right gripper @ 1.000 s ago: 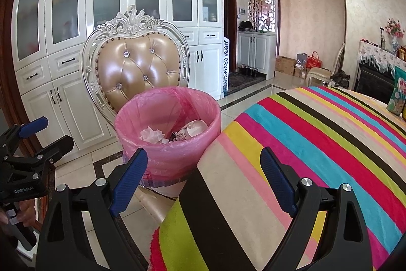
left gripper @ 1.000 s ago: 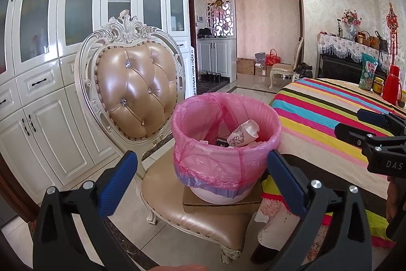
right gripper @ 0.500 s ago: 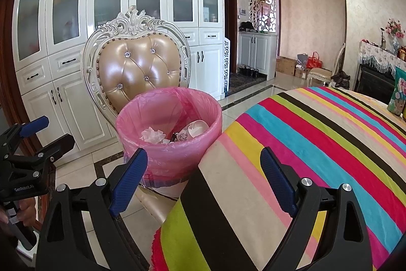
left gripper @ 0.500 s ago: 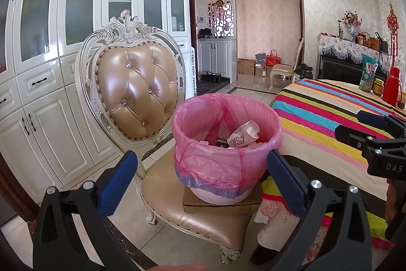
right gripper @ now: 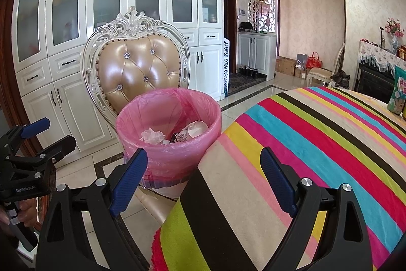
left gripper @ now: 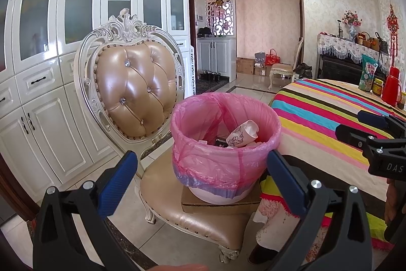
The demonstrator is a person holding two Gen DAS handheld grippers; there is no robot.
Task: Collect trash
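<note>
a dining room seen from two handheld grippers, both held apart and empty. the left gripper (left gripper: 201,179) has its blue-padded jaws spread wide with nothing between them, framing a bin (left gripper: 225,144) lined with a pink bag. the bin sits on a flat cardboard box (left gripper: 220,205) on the seat of an ornate chair (left gripper: 134,90), probably raised there so trash can be dropped in from table height. inside the bin lie a crumpled paper cup (left gripper: 242,135), a dark wrapper and, seen from the right view, a white tissue (right gripper: 152,136). the right gripper (right gripper: 204,179) is also spread and holds nothing; it hovers over the near edge of a striped tablecloth (right gripper: 317,144), just right of the bin. the near part of the table shows no loose trash. far right on the table stand a snack bag (left gripper: 368,73), a jar (left gripper: 377,86) and a red flask (left gripper: 390,86). judging from this, the collecting looks close to done or paused between items.
</note>
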